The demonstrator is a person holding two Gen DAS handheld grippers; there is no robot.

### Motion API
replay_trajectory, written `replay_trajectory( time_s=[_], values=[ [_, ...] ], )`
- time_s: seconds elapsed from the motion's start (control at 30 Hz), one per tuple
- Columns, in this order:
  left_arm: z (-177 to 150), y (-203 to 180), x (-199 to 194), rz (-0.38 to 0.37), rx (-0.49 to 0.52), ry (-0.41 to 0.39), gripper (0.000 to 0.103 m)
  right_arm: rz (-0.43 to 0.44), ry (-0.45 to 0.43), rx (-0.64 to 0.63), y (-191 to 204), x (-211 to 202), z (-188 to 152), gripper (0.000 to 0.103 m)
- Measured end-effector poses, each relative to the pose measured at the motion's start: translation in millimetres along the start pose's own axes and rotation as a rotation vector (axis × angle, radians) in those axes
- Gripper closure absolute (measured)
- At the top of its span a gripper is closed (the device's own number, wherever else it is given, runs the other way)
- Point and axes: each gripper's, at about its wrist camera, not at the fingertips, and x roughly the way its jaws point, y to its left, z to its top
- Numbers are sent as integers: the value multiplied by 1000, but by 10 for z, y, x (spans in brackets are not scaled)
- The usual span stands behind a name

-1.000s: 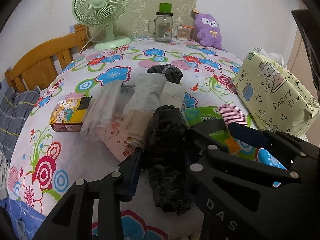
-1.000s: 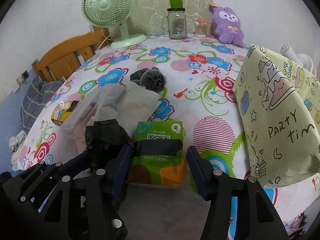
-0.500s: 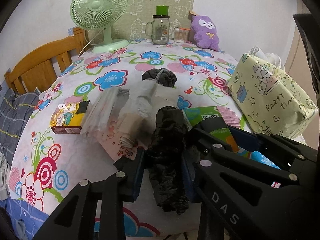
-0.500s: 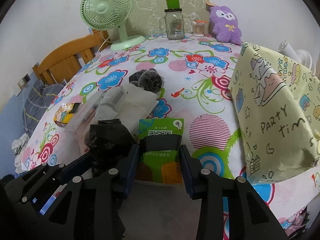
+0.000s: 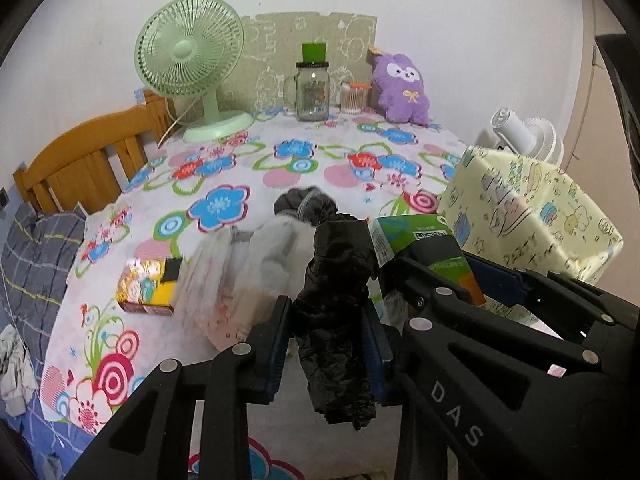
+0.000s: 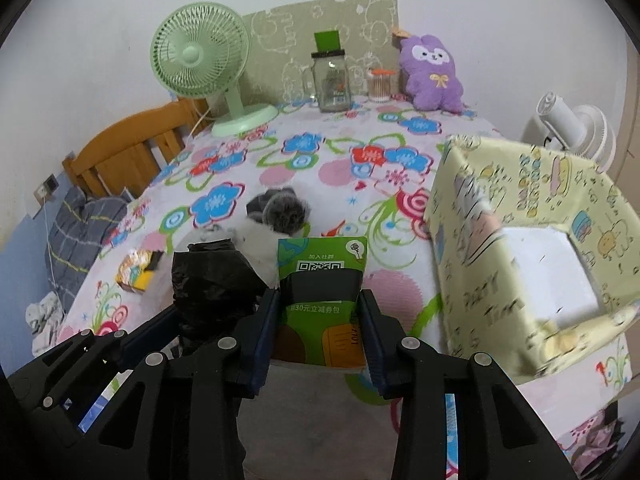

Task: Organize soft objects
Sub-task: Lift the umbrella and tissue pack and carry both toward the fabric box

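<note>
From your left wrist camera, your left gripper (image 5: 326, 336) is closed onto the black plastic bag (image 5: 336, 312), its two blue pads pressed against the crumpled roll at about mid-length. The bag stands up between the fingers and hangs loose below them, seemingly clear of the flowered tablecloth (image 5: 224, 168). It looks very light and limp, so it will sag and may slide through the pads; a pinch on the bunched, thickest part, as you have now, should serve best. Behind it lie the clear and white bags (image 5: 240, 264), a dark bundle (image 5: 306, 206) and a small yellow box (image 5: 146, 290). The yellow gift bag (image 5: 532, 216) sits to the right.

From your right wrist camera, your right gripper (image 6: 318, 332) has narrowed onto the green pouch (image 6: 322, 300), each pad against a side edge, with the pouch held upright above the cloth. The pouch seems flat, smooth and slightly stiffer than the bag, light too; its glossy film could slip, so squeezing across its lower, fuller half looks safer than the thin top. The black bag shows at the left, inside the other tool. The gift bag's open mouth (image 6: 544, 264) faces you on the right, near the pouch, and is probably where both pieces belong. The fan (image 6: 200, 52), jar (image 6: 332, 80) and purple plush (image 6: 432, 74) stand well back.
</note>
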Motion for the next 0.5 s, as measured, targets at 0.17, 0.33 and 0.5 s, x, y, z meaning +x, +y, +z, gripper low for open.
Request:
replay_trajectory(
  time_s=[0.17, 0.33, 0.5],
  values=[
    [123, -39, -109, 1, 8, -24, 69, -2, -25, 3, -20, -128, 110, 60],
    [260, -83, -216, -7, 18, -52, 69, 5, -51, -2, -34, -263, 255, 60],
    [398, -145, -328, -12, 32, -90, 69, -4, -89, -7, -55, -413, 378, 60]
  ],
)
